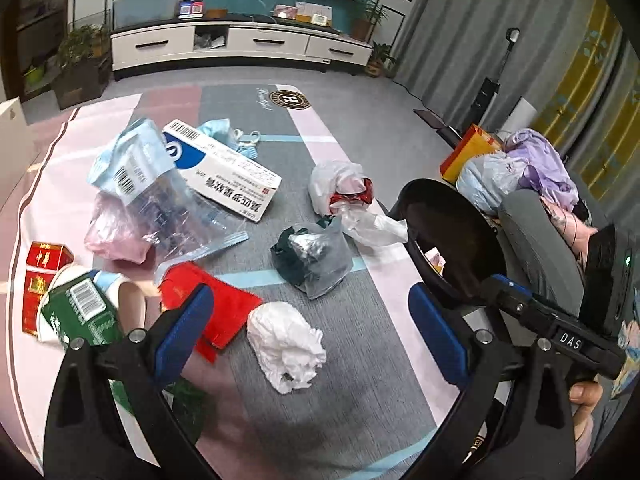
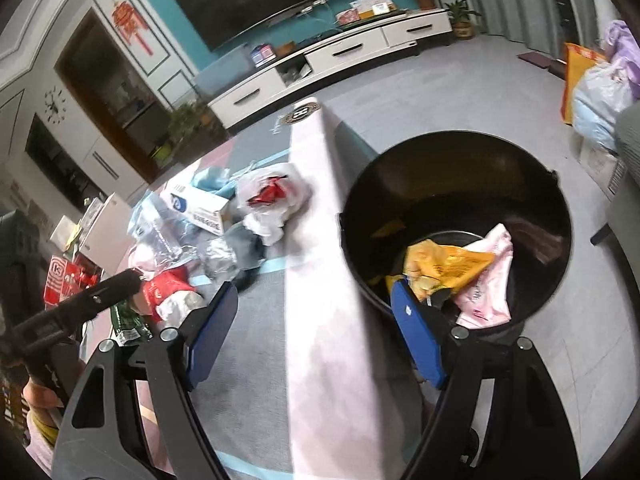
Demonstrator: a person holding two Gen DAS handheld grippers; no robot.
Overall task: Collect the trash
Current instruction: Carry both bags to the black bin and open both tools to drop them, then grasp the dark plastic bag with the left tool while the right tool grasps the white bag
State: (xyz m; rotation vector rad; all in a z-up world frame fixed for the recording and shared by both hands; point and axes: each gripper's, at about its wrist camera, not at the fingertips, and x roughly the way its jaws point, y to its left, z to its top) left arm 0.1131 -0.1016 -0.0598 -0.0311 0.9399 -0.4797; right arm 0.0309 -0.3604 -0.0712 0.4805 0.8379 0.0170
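Trash lies scattered on a patterned mat. My left gripper (image 1: 312,320) is open and empty, just above a crumpled white paper wad (image 1: 286,346). Around it lie a red wrapper (image 1: 216,306), a grey-green bag (image 1: 312,258), a white bag with red inside (image 1: 342,186), a white medicine box (image 1: 224,170), clear plastic bags (image 1: 156,196) and a green pack (image 1: 80,316). The black bin (image 2: 456,216) stands at the mat's right edge and holds a yellow bag (image 2: 444,266) and a pink bag (image 2: 486,286). My right gripper (image 2: 312,320) is open and empty beside the bin's near rim.
Red cartons (image 1: 40,280) lie at the mat's left edge. A white TV cabinet (image 1: 240,42) stands along the far wall with potted plants (image 1: 80,64) beside it. An orange bag and filled plastic bags (image 1: 504,168) sit to the right, near my grey-clad leg (image 1: 536,248).
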